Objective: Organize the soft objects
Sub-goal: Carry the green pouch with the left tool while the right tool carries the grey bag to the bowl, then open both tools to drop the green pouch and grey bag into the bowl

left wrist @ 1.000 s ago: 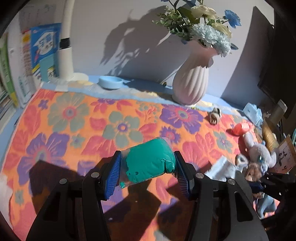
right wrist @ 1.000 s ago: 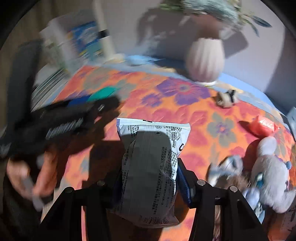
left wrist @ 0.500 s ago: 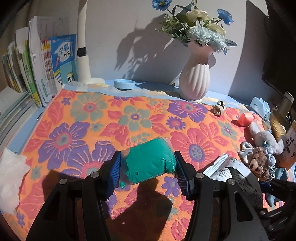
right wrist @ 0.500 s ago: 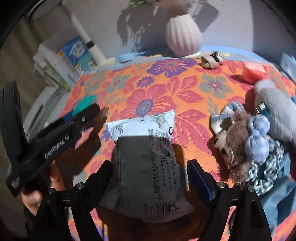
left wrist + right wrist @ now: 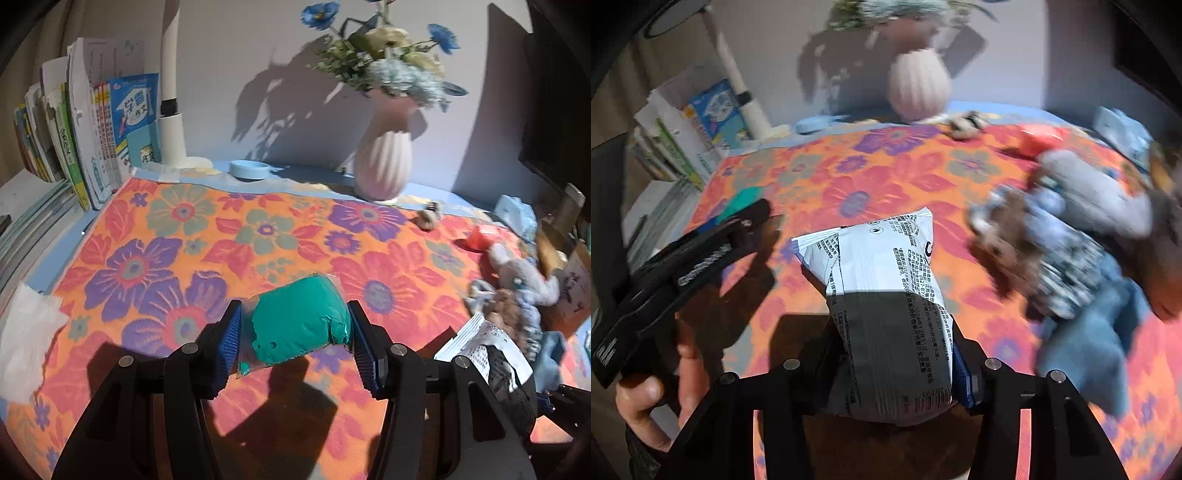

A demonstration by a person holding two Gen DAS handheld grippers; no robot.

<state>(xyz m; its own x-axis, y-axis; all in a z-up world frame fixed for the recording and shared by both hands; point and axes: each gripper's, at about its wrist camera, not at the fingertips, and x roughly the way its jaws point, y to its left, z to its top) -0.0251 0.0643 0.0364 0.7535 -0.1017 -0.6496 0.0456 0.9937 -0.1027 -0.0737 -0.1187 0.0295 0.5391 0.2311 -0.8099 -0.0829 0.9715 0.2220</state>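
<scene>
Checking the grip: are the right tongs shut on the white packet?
Shut: the right tongs pinch the white packet from both sides.

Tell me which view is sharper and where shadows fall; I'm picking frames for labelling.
Left wrist view: mostly sharp, the green soft pouch crisp, the pink ribbed vase slightly smeared, hard sunlight throwing flower shadows on the wall. Right wrist view: motion blur smears the plush toys, and shadow covers the lower half of the white printed snack bag.

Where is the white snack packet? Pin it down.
The white snack packet is clamped in the right hand-held gripper, front and centre in the right wrist view, above the floral cloth, with the plush toys to its right.
</scene>
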